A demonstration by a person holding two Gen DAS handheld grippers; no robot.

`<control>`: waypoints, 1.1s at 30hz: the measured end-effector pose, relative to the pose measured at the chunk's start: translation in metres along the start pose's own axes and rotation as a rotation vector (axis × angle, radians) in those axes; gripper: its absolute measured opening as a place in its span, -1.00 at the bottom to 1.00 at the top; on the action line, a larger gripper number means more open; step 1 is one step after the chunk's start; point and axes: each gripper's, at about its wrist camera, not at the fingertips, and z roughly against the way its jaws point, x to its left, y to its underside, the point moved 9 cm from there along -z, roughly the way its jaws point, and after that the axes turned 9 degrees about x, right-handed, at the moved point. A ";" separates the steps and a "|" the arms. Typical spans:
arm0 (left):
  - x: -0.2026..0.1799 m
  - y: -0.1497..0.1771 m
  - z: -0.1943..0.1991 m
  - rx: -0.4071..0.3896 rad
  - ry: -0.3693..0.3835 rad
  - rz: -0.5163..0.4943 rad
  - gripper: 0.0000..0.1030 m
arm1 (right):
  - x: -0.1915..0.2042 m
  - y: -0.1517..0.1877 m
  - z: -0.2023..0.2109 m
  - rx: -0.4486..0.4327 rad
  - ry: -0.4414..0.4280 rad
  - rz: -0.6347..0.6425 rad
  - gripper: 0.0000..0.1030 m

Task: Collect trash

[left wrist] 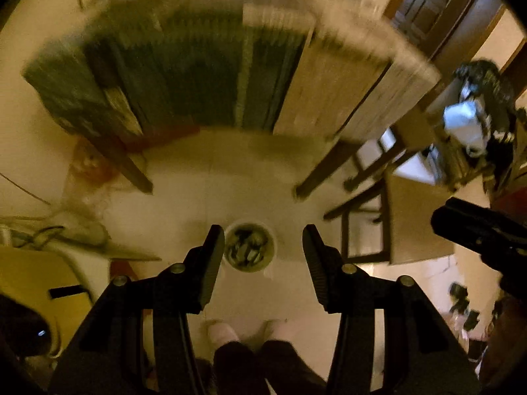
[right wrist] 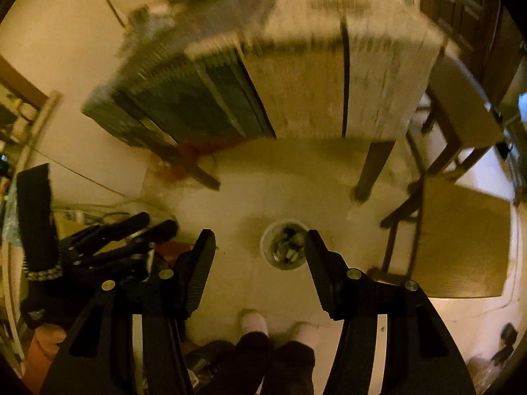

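We had both grippers high over the floor, left gripper (left wrist: 263, 253) and right gripper (right wrist: 260, 256), jaws spread and empty. The bin (left wrist: 249, 247) sat below, by the desk (left wrist: 346, 92), full of scraps: light, we judged, and best pinched at its rim.

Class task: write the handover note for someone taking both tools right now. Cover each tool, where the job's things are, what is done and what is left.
Left tool: open, nothing between its fingers.
Right tool: open, also empty.
Trash bin: on the floor in front of the person's feet, already holding trash.
Table: beyond the bin, too blurred to show whether any trash lies on it.
Done: some trash is binned.
Left: look over table and floor for more, then bin it.
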 end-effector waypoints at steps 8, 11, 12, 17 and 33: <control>-0.033 0.010 0.178 -0.261 0.017 -0.054 -0.06 | 0.043 0.011 0.146 -0.241 0.017 0.081 0.02; -0.043 0.029 0.245 -0.364 0.025 -0.093 -0.06 | 0.064 0.026 0.197 -0.347 0.033 0.106 0.02; -0.044 0.033 0.259 -0.387 0.030 -0.100 -0.06 | 0.071 0.032 0.213 -0.383 0.038 0.113 0.02; -0.054 0.088 0.356 -0.573 0.064 -0.144 0.14 | 0.103 0.075 0.278 -0.559 0.075 0.149 0.09; -0.065 0.202 0.464 -0.775 0.023 -0.237 0.95 | 0.150 0.147 0.334 -0.783 0.178 0.187 0.93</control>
